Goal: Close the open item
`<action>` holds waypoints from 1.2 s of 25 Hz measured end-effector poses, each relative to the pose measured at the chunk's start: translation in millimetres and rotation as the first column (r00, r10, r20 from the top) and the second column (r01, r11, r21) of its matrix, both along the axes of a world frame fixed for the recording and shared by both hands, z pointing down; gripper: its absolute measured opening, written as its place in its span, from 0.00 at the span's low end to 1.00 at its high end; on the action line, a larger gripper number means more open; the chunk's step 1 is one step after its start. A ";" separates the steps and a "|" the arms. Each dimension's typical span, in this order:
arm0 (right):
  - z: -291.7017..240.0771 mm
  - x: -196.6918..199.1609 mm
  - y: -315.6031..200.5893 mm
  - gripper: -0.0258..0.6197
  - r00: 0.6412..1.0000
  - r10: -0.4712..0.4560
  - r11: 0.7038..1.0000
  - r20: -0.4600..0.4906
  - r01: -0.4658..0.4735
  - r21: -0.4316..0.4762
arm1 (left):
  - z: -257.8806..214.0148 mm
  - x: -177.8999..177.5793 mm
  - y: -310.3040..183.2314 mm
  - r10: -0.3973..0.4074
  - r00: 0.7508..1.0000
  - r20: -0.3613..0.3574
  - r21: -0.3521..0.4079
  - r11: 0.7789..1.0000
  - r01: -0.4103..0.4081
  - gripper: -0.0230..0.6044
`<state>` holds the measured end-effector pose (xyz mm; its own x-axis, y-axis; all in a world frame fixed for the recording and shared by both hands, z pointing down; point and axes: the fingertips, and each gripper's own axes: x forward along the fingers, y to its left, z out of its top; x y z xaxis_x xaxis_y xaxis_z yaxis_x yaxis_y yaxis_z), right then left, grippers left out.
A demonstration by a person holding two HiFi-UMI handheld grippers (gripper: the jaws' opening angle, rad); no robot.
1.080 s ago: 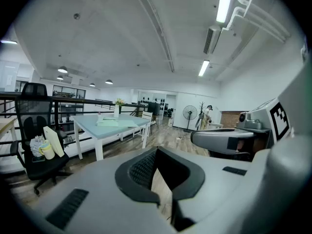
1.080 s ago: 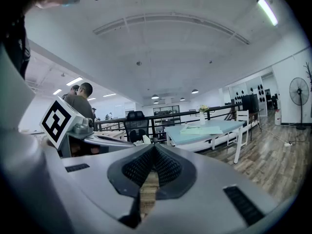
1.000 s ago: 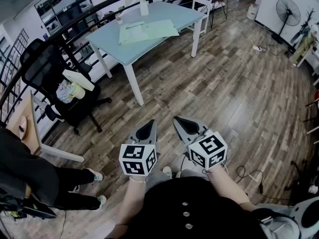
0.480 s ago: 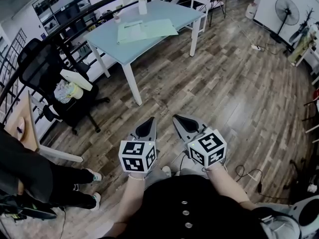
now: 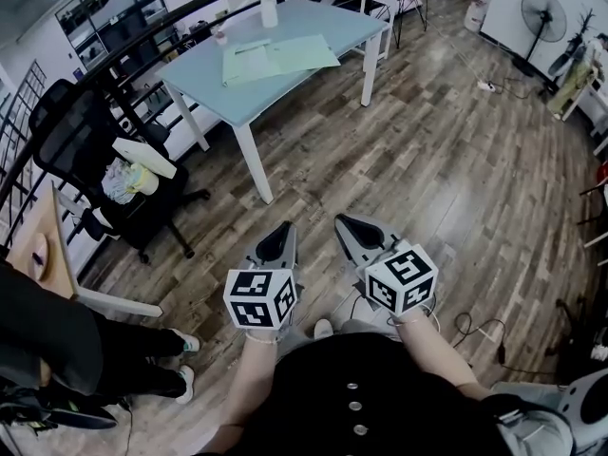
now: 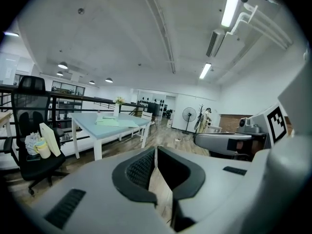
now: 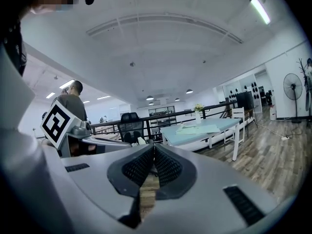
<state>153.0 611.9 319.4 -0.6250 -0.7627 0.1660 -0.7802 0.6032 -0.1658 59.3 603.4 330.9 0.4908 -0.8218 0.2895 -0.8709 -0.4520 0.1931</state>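
Both closed and empty, left tool [image 5: 286, 228] and right tool [image 5: 340, 220] face a desk [image 5: 214, 93] whose green folder [image 5: 275, 57] looks light, floppy, best pinched at its cover edge.

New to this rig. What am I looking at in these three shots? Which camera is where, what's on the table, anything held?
There is no robot. A person holds a left gripper and a right gripper, each carrying a marker cube. The head view looks down from the person's head. The two gripper views ride on the grippers and look along their fingers. Both pairs of fingers are shut, with nothing between them. Ahead stands a light-blue table with green papers, a vase of flowers and a small cup. The grippers hang over the wood floor, apart from the table.
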 end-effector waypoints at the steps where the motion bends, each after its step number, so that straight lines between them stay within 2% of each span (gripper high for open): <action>1: 2.8 -1.5 -2.4 0.05 1.000 0.006 1.000 -0.003 -0.006 -0.005 | 1.1 -1.8 -2.1 0.005 1.000 0.000 0.001 1.000 -0.005 0.07; 7: 10.1 -9.1 -16.7 0.13 1.000 0.026 0.999 -0.009 -0.026 -0.028 | 7.1 -10.3 -14.9 0.025 1.000 0.004 -0.012 1.000 -0.025 0.07; 10: 10.1 -14.0 -20.9 0.16 0.999 0.033 0.999 -0.014 -0.033 -0.030 | 6.8 -16.0 -21.0 0.026 1.000 0.006 -0.012 1.000 -0.026 0.17; 15: 14.5 -16.5 -26.7 0.18 0.999 0.035 0.999 -0.022 -0.036 -0.040 | 10.7 -20.4 -29.3 0.023 1.000 0.001 -0.023 0.999 -0.023 0.23; 24: 31.6 -15.7 -58.0 0.18 0.999 0.045 0.996 -0.010 -0.045 -0.074 | 26.3 -31.2 -56.1 0.004 1.000 0.011 -0.054 0.999 -0.003 0.23; 30: 40.1 -17.0 -104.0 0.18 0.999 0.029 0.996 -0.025 -0.031 -0.084 | 37.1 -31.8 -95.2 0.004 1.000 0.010 -0.070 0.998 -0.003 0.23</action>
